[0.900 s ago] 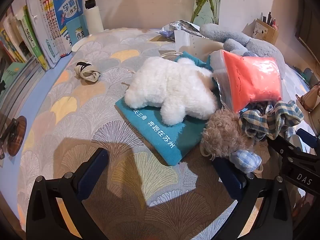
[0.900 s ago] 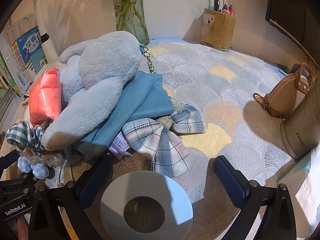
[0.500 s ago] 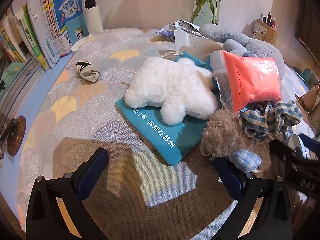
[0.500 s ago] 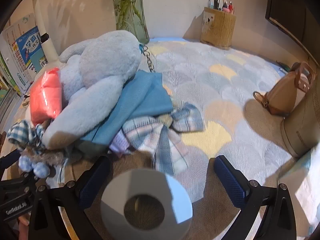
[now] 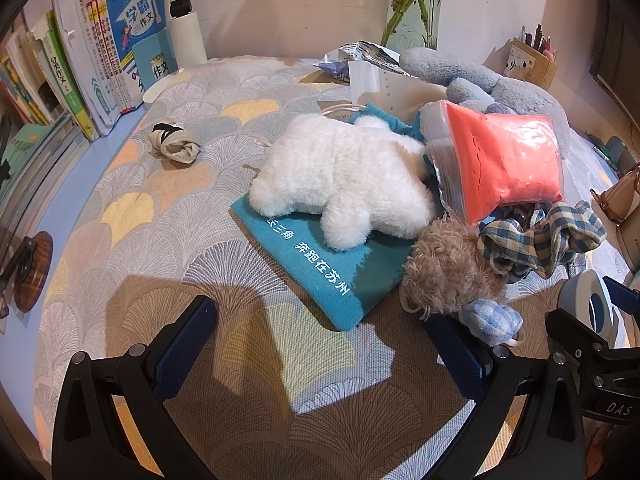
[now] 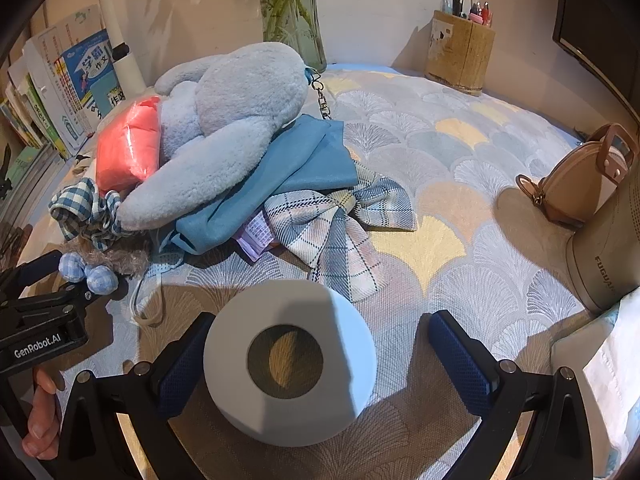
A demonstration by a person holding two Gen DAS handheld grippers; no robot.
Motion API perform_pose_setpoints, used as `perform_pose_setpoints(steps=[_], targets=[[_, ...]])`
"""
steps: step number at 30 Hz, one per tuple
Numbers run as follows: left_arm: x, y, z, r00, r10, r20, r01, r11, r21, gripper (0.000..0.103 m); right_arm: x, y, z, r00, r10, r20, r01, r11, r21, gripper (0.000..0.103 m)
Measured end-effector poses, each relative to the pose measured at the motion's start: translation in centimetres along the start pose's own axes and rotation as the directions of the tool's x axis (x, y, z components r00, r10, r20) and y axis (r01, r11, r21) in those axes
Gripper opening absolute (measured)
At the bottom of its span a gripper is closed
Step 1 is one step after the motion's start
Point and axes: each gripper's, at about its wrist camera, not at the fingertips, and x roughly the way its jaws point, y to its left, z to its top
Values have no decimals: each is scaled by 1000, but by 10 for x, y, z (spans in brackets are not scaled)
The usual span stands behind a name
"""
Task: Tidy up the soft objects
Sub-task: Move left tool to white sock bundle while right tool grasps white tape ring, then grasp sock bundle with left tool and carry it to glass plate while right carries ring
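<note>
A pile of soft things lies on the patterned cloth: a white plush [image 5: 340, 184] on a teal pouch [image 5: 320, 268], a pink bag [image 5: 504, 160], a brown fuzzy toy [image 5: 448, 268] and a checked scrunchie [image 5: 544, 240]. My left gripper [image 5: 320, 340] hangs open just in front of the pouch, holding nothing. In the right wrist view a grey-blue plush [image 6: 240, 120] rests on blue cloth [image 6: 288, 172] beside a plaid bow [image 6: 336, 232]. My right gripper [image 6: 320, 360] is open around a paper roll [image 6: 290, 360], with a gap at the right pad [image 6: 460, 356].
A rolled sock [image 5: 174, 144] lies apart at the left, near a row of books [image 5: 80, 72]. A vase [image 6: 292, 12] and pen holder [image 6: 460, 52] stand at the back wall. A tan bag [image 6: 580, 176] and grey cylinder [image 6: 608, 248] stand at the right.
In the right wrist view the paper roll now sits higher between the fingers. In the left wrist view the roll has come into sight at the right edge; the left gripper has barely shifted.
</note>
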Motion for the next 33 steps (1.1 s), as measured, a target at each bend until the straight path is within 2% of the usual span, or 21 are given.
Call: perform_pose_setpoints(steps=[4, 7, 10, 14, 17, 20, 21, 23, 26, 28, 29, 32, 33], targets=[[-3, 1, 0, 1000, 2, -14, -2, 1000, 6, 103, -3, 1, -3, 1000, -17, -3, 17, 1000, -1, 103], [-8, 0, -5, 999, -4, -48, 5, 1000, 29, 103, -5, 1, -4, 1000, 2, -27, -3, 1000, -20, 103], [-25, 6, -17, 995, -66, -75, 69, 997, 46, 102, -13, 2, -14, 999, 14, -51, -16, 999, -45, 103], [-64, 31, -25, 996, -93, 10, 93, 995, 19, 102, -25, 1, -27, 1000, 23, -14, -24, 999, -38, 103], [-94, 64, -13, 990, -115, 86, 116, 993, -3, 102, -44, -3, -25, 997, 67, 47, -66, 998, -12, 101], [-104, 87, 15, 990, -57, 132, 55, 998, 19, 102, -74, -2, -15, 985, 86, 150, -82, 996, -28, 101], [-103, 93, 26, 988, -32, 154, 30, 999, 19, 102, -85, -1, -11, 979, 94, 182, -90, 995, -30, 101], [-91, 100, 45, 986, -53, 158, 50, 999, 23, 102, -94, 1, -8, 974, 97, 205, -93, 995, -27, 101], [-59, 104, 70, 989, -34, 144, 35, 999, -3, 101, -94, 1, -6, 976, 53, 209, -52, 999, -14, 101], [-32, 110, 84, 992, -37, 117, 40, 999, -23, 95, -91, -1, -12, 979, 6, 205, -5, 1000, -8, 101], [-15, 112, 91, 995, -32, 95, 36, 999, -39, 89, -88, -8, -14, 981, -1, 193, 3, 1000, -7, 101], [16, 116, 102, 998, -23, 55, 26, 997, -67, 86, -74, -16, -24, 990, 8, 139, -9, 1000, 6, 101], [25, 117, 104, 999, -24, 48, 28, 997, -73, 80, -68, -18, -25, 993, 4, 119, -6, 1000, 14, 101]])
